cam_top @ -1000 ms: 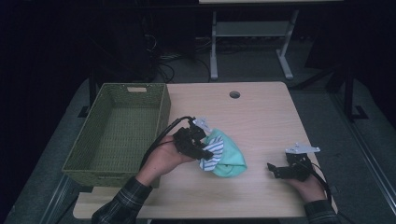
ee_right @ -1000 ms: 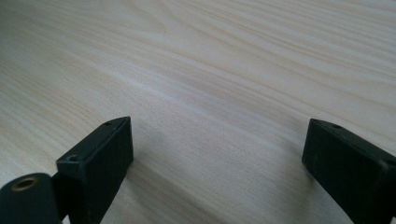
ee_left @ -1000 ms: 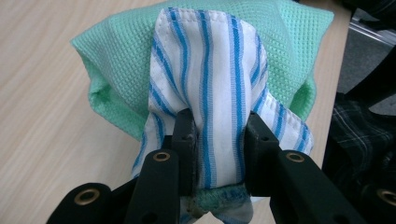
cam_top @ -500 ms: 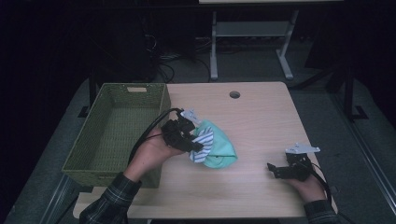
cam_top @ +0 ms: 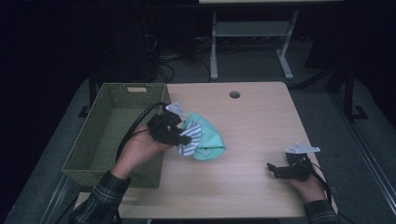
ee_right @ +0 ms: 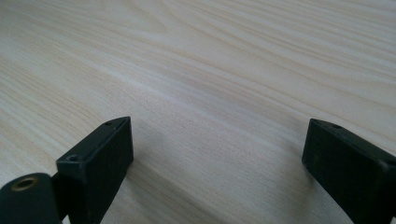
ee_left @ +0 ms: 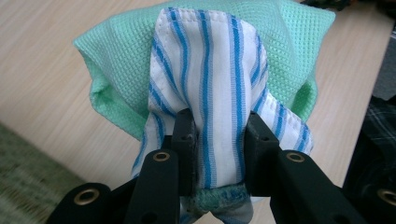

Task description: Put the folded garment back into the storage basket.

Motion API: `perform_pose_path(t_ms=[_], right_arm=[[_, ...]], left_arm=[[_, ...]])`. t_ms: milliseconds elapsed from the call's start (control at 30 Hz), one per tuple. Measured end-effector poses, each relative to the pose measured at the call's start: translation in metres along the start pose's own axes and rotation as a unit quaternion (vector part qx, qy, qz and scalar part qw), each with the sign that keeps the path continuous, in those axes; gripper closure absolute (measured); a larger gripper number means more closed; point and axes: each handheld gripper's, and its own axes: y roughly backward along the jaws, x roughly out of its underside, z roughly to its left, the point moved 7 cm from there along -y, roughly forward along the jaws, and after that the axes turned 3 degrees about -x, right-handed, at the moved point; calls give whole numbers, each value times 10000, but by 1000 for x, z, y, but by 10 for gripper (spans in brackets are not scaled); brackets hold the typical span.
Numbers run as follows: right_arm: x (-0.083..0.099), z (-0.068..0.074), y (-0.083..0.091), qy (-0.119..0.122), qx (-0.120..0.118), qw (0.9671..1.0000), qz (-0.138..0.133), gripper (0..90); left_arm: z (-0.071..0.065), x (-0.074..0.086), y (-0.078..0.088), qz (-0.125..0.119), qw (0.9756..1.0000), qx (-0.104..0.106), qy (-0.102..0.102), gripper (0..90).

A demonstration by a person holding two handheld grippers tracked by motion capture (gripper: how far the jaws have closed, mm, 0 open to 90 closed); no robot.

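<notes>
A: Biggest first?
B: Table, pale wood, cable hole near far edge. Green basket sits at its left edge, looks empty inside.

A: Cloths?
B: Green cloth bunched up w/ a striped cloth, white & blue, just right of the basket. Bundle's lower end looks to touch the table; can't tell for sure.

A: Left claw?
B: Clamped on the striped cloth. In left gripper view the jaws pinch a fold of it, green cloth behind.

A: Right claw?
B: Low over the table near the right front corner, well apart from the cloths. Jaws wide apart, nothing btw them but bare wood.
</notes>
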Motion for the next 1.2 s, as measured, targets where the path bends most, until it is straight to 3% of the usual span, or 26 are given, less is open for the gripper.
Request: perform_pose_path(t_ms=[100,533,767,1067,1200], right_arm=[[0,0,0,11,-3,10000,-4,80],[0,0,0,-3,-3,10000,-1,81],[0,0,0,1,-3,10000,-1,80],[0,0,0,3,-2,10000,-2,80],[0,0,0,1,-2,10000,-1,80]], left_arm=[[10,7,6,-14,9998,-174,127,695],[42,33,29,-95,9969,-568,535,693],[64,53,48,-131,9925,-907,805,693],[83,75,57,-124,9870,-1093,1175,691],[94,87,60,-157,9828,-1193,1403,691]])
